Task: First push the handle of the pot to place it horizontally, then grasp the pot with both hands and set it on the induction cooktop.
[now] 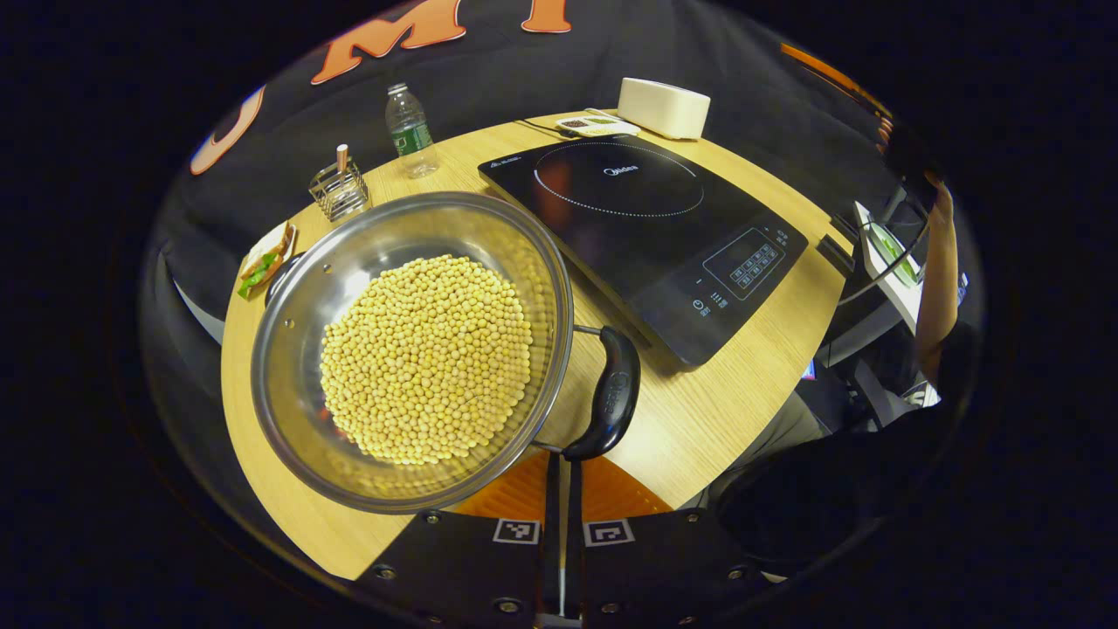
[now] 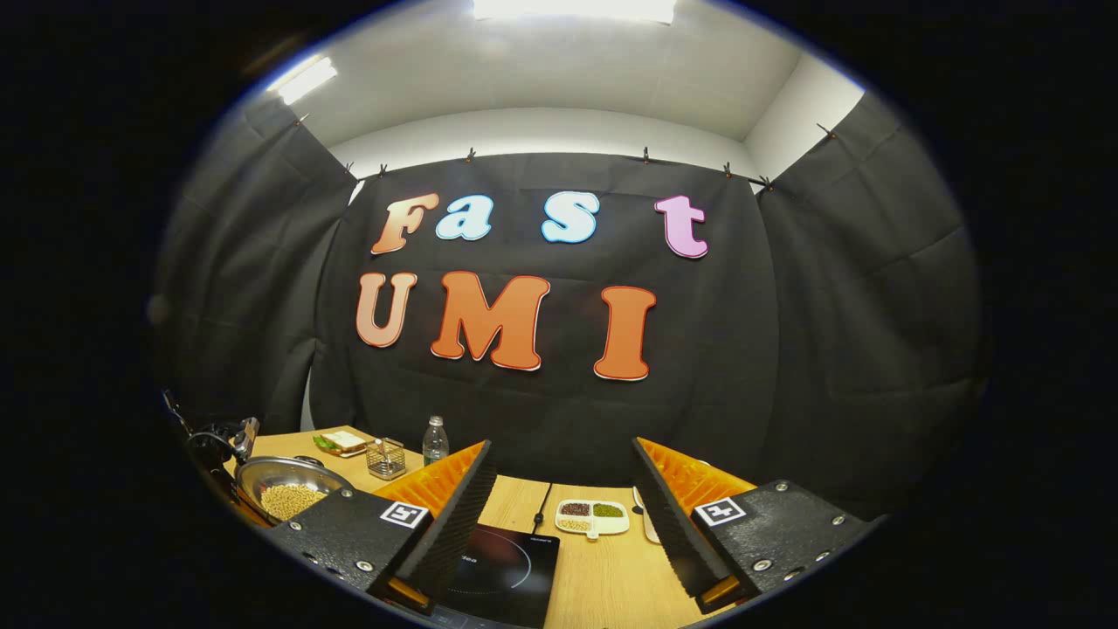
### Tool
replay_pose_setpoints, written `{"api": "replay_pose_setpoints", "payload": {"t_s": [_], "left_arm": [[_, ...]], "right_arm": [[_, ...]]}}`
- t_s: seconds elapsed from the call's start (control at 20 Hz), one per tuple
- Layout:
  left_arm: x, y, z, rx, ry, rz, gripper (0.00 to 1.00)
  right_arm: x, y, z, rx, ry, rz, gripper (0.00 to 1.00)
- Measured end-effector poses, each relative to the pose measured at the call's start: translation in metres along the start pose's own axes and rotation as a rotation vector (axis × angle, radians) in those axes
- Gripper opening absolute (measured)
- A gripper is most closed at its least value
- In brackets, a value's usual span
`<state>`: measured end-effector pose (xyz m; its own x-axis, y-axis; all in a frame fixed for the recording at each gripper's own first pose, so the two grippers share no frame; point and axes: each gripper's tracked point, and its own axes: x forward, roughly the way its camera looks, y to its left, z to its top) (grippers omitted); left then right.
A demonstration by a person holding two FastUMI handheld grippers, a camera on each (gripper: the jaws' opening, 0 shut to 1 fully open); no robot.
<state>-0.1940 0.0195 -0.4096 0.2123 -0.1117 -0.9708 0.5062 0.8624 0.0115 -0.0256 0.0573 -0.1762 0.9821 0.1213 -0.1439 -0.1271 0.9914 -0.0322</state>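
Cooktop [image 1: 651, 231] lies upper right in the left gripper view, bare; pot [image 1: 410, 349] of beans sits centre-left on the table. Left gripper [image 1: 563, 489], clenched, nudges the handle [image 1: 609, 393]: pushing step. Right gripper [image 2: 559, 515] gapes idle. Next: both grasp.

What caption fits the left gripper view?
Shut left gripper at the handle of a bean-filled pot beside the induction cooktop.
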Motion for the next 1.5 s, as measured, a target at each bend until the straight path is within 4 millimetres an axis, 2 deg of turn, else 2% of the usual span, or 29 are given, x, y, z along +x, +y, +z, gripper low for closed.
{"api": "replay_pose_setpoints", "payload": {"t_s": [0.3,0.6,0.65,0.75,0.9,1.1,1.15,1.2,1.25,1.3,1.35,1.5], "left_arm": [[0.009,-0.007,0.034,-0.086,-0.063,-0.048,0.01],[0.019,-0.003,0.064,-0.133,-0.112,-0.057,0.01],[0.022,-0.002,0.066,-0.142,-0.117,-0.055,0.05],[0.027,0.000,0.075,-0.155,-0.130,-0.049,0.06],[0.031,0.009,0.085,-0.182,-0.145,-0.053,0.01],[0.037,0.028,0.097,-0.211,-0.166,-0.033,0.01],[0.039,0.032,0.099,-0.218,-0.170,-0.025,0.06],[0.040,0.035,0.101,-0.224,-0.174,-0.019,0.01],[0.042,0.038,0.104,-0.226,-0.176,-0.015,0.06],[0.042,0.040,0.108,-0.223,-0.182,-0.008,0.06],[0.044,0.041,0.110,-0.216,-0.186,-0.001,0.01],[0.050,0.044,0.121,-0.199,-0.201,0.019,0.01]], "right_arm": [[0.003,0.007,-0.014,-0.004,0.033,0.004,0.95],[0.003,0.014,-0.026,-0.014,0.064,0.012,0.95],[0.002,0.016,-0.028,-0.014,0.069,0.014,0.95],[0.003,0.020,-0.033,-0.014,0.082,0.021,0.95],[0.006,0.025,-0.040,-0.011,0.100,0.029,0.95],[0.007,0.033,-0.052,0.003,0.131,0.044,0.95],[0.009,0.035,-0.055,0.007,0.140,0.047,0.95],[0.010,0.038,-0.058,0.011,0.149,0.054,0.95],[0.012,0.041,-0.060,0.016,0.158,0.060,0.95],[0.013,0.046,-0.062,0.021,0.167,0.069,0.95],[0.014,0.050,-0.065,0.025,0.174,0.077,0.95],[0.017,0.061,-0.072,0.031,0.192,0.097,0.95]]}}
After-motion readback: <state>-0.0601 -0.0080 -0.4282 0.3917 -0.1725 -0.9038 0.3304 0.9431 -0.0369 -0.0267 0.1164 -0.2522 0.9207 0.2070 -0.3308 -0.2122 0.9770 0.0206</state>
